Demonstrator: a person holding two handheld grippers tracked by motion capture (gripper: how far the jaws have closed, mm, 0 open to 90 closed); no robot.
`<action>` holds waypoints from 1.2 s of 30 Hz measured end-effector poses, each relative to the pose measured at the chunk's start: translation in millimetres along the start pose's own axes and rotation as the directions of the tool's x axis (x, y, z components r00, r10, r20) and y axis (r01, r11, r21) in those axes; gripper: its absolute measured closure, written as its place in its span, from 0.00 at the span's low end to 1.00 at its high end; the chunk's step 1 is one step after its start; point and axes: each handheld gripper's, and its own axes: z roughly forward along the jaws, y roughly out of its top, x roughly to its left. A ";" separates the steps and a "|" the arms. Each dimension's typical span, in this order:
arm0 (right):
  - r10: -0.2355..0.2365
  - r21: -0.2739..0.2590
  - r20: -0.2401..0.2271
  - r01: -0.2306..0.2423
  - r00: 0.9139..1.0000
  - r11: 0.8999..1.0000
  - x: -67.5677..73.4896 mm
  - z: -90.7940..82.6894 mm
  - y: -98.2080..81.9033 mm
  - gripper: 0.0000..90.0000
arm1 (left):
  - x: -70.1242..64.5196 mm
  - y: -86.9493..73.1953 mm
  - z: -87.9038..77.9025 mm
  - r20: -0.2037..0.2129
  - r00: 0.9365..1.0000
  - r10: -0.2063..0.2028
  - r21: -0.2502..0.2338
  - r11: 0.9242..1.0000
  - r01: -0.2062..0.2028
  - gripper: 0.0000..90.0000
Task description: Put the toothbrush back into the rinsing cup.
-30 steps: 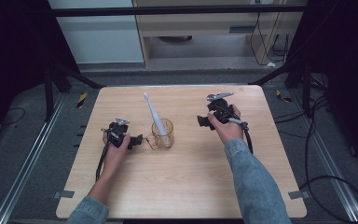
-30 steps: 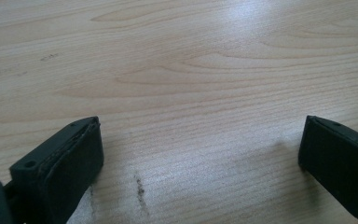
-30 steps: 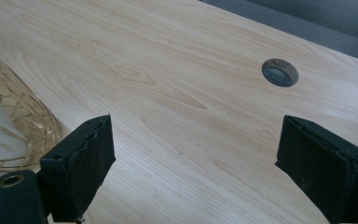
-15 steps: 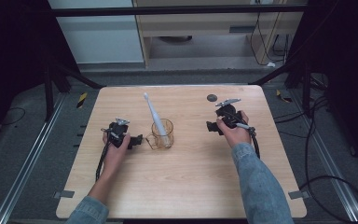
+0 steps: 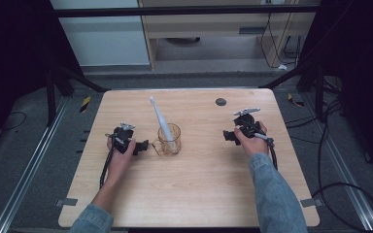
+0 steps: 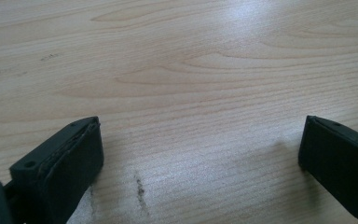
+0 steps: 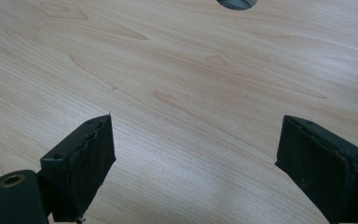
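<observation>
1. Nearest the camera in the high view, a person's two forearms in blue denim sleeves reach in from the bottom edge over a light wooden table.

2. The left gripper rests low on the table, just left of a cup. In the left gripper view its jaws stand wide apart with nothing but bare wood grain between them.

3. The right gripper sits well apart on the table's right side, pointing toward the middle. In the right gripper view its jaws are likewise spread wide and empty.

4. Between the two hands, nearer the left one, stands a clear amber cup with a handle facing the left gripper. A white toothbrush stands in it, leaning up and away toward the far left.

5. Farther off, a small dark round mark lies near the table's far edge.

6. Risk, as a judgement: the left gripper is very close to the handle, so a nudge could slide or tip the light cup. The tall leaning toothbrush makes it top-heavy, and a knock to its tip could lever it out.
</observation>
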 end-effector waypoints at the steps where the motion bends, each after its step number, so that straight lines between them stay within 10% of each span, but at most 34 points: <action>1: 0.002 0.001 -0.002 -0.002 1.000 1.000 -1.4 0.9 -3.0 0.13 | 0.0 0.0 0.0 0.000 1.000 0.000 -0.001 1.000 0.000 0.00; 36: 0.077 -0.048 -0.025 -0.078 0.997 0.996 -6.0 26.3 -36.4 0.14 | -0.1 0.0 0.0 -0.001 1.000 0.000 0.000 1.000 0.000 0.00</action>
